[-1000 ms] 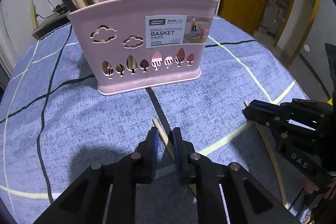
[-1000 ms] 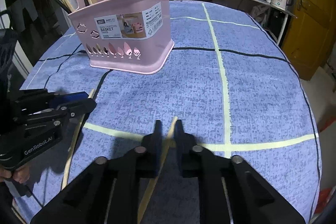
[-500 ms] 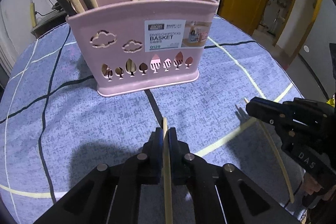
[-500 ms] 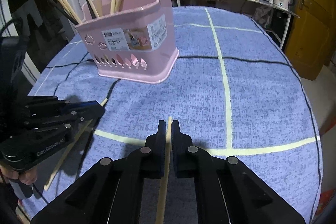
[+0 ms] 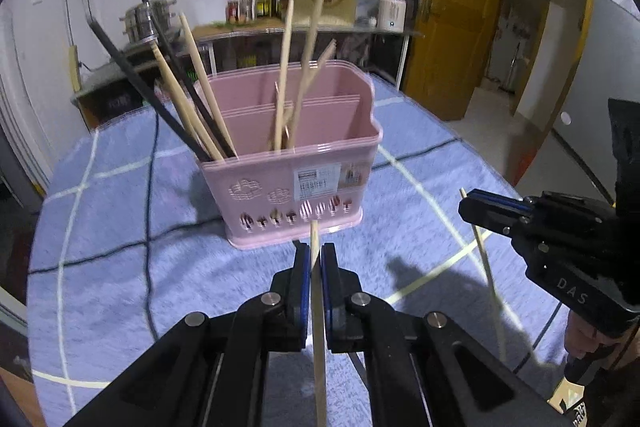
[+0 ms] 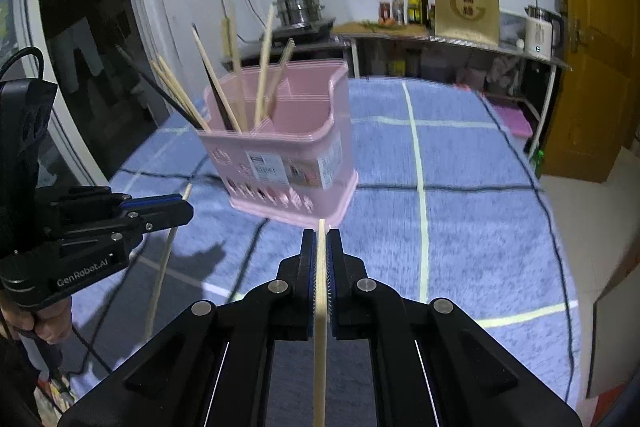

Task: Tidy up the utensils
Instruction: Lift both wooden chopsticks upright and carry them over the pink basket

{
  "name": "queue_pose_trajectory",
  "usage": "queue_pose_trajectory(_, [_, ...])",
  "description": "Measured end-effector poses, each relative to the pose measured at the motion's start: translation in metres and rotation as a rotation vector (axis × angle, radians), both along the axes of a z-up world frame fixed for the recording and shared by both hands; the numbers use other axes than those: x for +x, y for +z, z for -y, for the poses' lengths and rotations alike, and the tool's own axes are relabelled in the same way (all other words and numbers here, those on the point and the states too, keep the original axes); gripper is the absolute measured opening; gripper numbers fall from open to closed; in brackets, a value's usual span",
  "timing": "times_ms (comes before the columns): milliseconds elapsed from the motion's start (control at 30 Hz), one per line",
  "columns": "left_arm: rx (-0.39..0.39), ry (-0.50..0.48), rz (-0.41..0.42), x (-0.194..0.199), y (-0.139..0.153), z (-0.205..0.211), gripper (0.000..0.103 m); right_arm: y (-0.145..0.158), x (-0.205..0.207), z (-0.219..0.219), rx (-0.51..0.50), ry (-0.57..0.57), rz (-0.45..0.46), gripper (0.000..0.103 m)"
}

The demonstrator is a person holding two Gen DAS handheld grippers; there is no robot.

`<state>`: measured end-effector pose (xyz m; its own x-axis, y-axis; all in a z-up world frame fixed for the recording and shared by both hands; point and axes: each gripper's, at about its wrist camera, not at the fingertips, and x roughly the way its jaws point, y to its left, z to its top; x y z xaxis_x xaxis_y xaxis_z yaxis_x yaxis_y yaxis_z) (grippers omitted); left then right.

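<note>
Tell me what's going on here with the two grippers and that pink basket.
A person is sorting chopsticks into the pink chopstick basket on the blue checked tablecloth. The left gripper is shut on one light wooden chopstick, and the right gripper is shut on another. Both are held above the cloth in front of the basket, which already holds several light and black chopsticks.

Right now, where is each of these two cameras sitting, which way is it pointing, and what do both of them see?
Left wrist view: on the left gripper, facing the pink basket; its fingers clamp a chopstick; the right gripper shows at right.
Right wrist view: on the right gripper, facing the basket from its other side; its own chopstick clamped; left gripper at left.
Shared: basket, blue tablecloth, back shelf.
</note>
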<state>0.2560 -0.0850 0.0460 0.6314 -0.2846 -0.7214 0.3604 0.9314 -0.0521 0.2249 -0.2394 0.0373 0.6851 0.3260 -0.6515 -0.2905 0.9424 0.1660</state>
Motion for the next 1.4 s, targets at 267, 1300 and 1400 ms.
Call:
queue_pose_trajectory(267, [-0.033,0.002,0.084,-0.015,0.042,-0.011,0.005,0.035,-0.011,-0.004,0.008,0.013,0.088,0.005])
queue_pose_trajectory(1300, [-0.058,-0.019,0.143,-0.053,0.076,-0.024,0.005,0.071,-0.047,-0.005,0.028,0.042,0.197,0.005])
queue_pose_trajectory(1400, [-0.065,-0.015,0.151,-0.05,0.084,-0.028,0.005,0.076,-0.044,-0.008,0.032,0.044,0.207,0.004])
